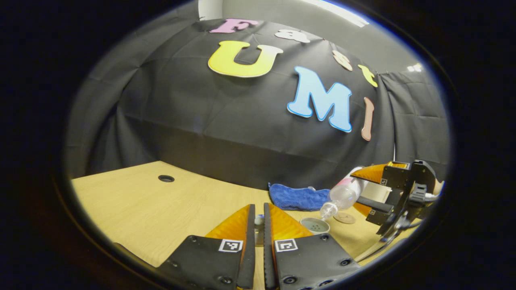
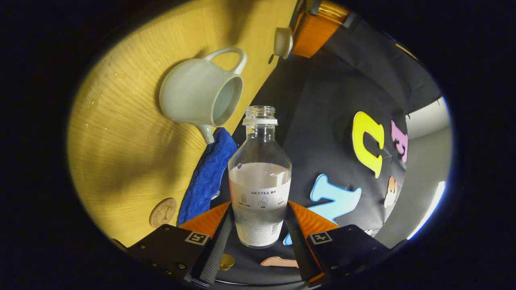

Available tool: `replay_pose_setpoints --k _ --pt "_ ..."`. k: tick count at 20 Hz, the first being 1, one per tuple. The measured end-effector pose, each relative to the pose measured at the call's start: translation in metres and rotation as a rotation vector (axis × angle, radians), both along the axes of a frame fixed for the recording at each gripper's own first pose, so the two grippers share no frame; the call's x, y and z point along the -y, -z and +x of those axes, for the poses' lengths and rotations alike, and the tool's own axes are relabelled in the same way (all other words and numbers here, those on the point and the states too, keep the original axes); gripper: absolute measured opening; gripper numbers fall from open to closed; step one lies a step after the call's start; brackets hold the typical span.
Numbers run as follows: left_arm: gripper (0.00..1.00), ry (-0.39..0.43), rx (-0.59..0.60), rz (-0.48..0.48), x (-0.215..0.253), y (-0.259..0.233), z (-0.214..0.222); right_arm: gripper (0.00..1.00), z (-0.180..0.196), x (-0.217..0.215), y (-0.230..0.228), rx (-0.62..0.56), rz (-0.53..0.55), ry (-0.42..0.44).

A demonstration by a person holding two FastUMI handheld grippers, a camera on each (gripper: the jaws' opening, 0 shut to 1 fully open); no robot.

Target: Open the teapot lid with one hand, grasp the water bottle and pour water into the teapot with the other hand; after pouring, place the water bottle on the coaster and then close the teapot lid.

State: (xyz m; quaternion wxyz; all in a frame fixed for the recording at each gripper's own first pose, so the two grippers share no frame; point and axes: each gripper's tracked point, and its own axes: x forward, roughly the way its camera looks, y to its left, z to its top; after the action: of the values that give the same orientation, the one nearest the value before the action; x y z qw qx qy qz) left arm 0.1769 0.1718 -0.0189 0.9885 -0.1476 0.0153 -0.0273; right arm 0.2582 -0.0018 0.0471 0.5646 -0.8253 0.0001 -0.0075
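While right hand-held gripper [image 2: 258, 237] pinches tilted bottle [image 2: 260, 181] — blue cloth [image 2: 207, 177] touching teapot [image 2: 199, 98] spout.

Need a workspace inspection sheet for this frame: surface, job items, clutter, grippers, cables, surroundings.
Surface: wooden table, grommet hole.
Job's things: teapot open, lid held off it; water bottle uncapped, tilted neck-down over the teapot, part full; coaster bare.
Clutter: blue cloth beside the teapot.
Grippers: left gripper shut on the lid knob; right gripper shut on water bottle.
Cables: nothing seen.
Surroundings: black cloth wall.
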Motion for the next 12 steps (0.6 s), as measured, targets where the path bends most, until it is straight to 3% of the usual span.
replay_pose_setpoints --k 5,12 --pt "0.16 0.002 -0.001 0.001 0.002 0.001 -0.001 0.75 -0.006 0.009 0.015 -0.089 0.275 0.034" --pt "0.16 0.000 -0.002 0.002 0.001 0.001 0.000 0.75 -0.010 0.029 0.021 -0.116 0.581 0.096"
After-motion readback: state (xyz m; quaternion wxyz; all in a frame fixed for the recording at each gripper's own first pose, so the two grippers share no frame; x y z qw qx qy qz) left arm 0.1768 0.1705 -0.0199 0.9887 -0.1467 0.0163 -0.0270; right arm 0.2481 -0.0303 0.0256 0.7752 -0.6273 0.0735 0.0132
